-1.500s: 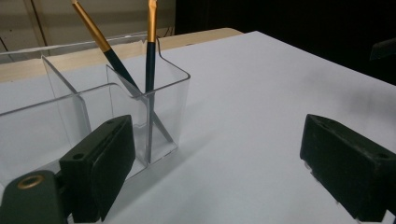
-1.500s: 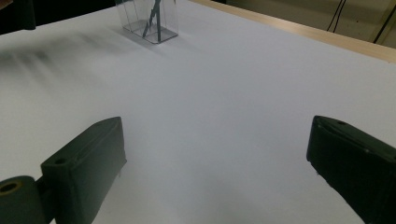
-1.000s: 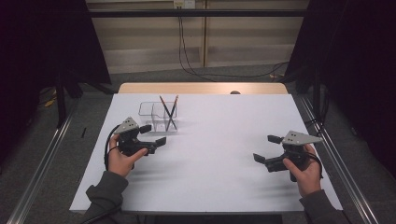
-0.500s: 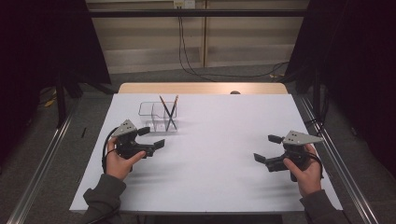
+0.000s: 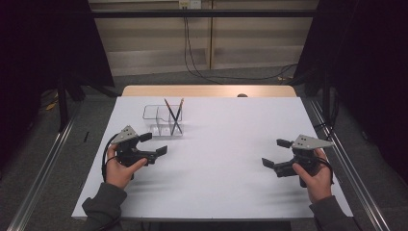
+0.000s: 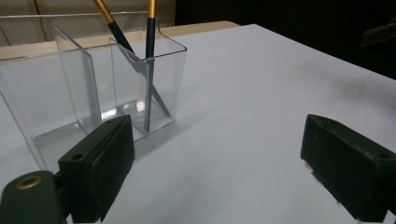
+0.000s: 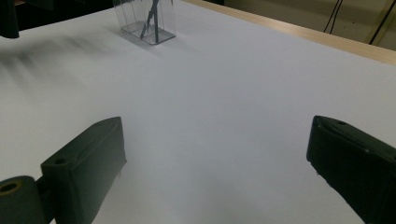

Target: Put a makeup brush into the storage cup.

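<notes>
- At the far left of the high view, we held our left gripper [image 5: 153, 143] low over the white table [image 5: 226, 187], a hand [image 5: 120, 166] wrapped round its grip and a grey sleeve [image 5: 103, 207] coming in from the bottom edge.
- Its jaws stood wide apart with nothing between them; in the left gripper view we saw only bare white surface in the gap.
- Just beyond that gripper, toward the far side of the table, stood the clear holder [image 5: 162, 120], a see-through box split into compartments.
- Two pencils [image 5: 173, 115] leaned crossed in its right-hand compartment; in the left gripper view their dark shafts and gold bands [image 6: 150, 9] rose above the rim, and the holder's wall [image 6: 32, 88] sat close behind the left jaw, not touching it as far as we could tell.
- The middle of the table lay between our two hands.
- At the right, well apart from the holder, our right gripper [image 5: 277, 153] hovered near the table's right edge, its jaws also spread wide and empty.
- In the right gripper view the holder [image 7: 145, 21] showed far off, at the top left.
</notes>
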Available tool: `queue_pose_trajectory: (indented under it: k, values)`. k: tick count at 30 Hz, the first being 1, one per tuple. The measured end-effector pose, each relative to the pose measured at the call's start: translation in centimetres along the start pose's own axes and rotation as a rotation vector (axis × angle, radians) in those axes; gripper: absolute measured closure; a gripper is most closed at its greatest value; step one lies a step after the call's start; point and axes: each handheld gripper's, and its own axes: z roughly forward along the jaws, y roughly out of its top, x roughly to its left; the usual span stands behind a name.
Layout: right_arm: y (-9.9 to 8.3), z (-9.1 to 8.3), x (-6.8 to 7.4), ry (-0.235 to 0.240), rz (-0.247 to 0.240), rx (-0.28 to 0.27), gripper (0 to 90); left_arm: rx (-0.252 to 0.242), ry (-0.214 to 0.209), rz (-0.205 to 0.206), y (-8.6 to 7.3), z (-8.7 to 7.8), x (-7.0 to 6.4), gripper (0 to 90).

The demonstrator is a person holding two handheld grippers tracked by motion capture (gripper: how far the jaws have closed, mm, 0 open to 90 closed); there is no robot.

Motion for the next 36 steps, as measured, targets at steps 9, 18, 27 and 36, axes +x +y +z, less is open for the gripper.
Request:
queue_pose_trajectory:
  k: [9, 18, 27, 36]
  values:
    - [0.0, 0.0, 0.0, 0.0, 0.001, 0.0, 4.1, 0.0, 0.009, -0.007, -0.2, -0.6, -0.1, 9.5]
    - [0.0, -0.1, 0.0, -0.002, 0.002, -0.004, 4.1, 0.002, 0.02, -0.001, -0.4, -1.1, -0.3, 9.5]
    - [0.0, -0.2, -0.1, -0.003, 0.002, -0.004, 4.1, -0.014, 0.013, -0.009, -0.6, -1.7, -0.2, 9.3]
    - [-0.2, -0.4, -0.3, -0.008, 0.009, -0.006, 4.1, -0.016, 0.025, 0.001, -0.8, -2.1, -0.5, 9.0]
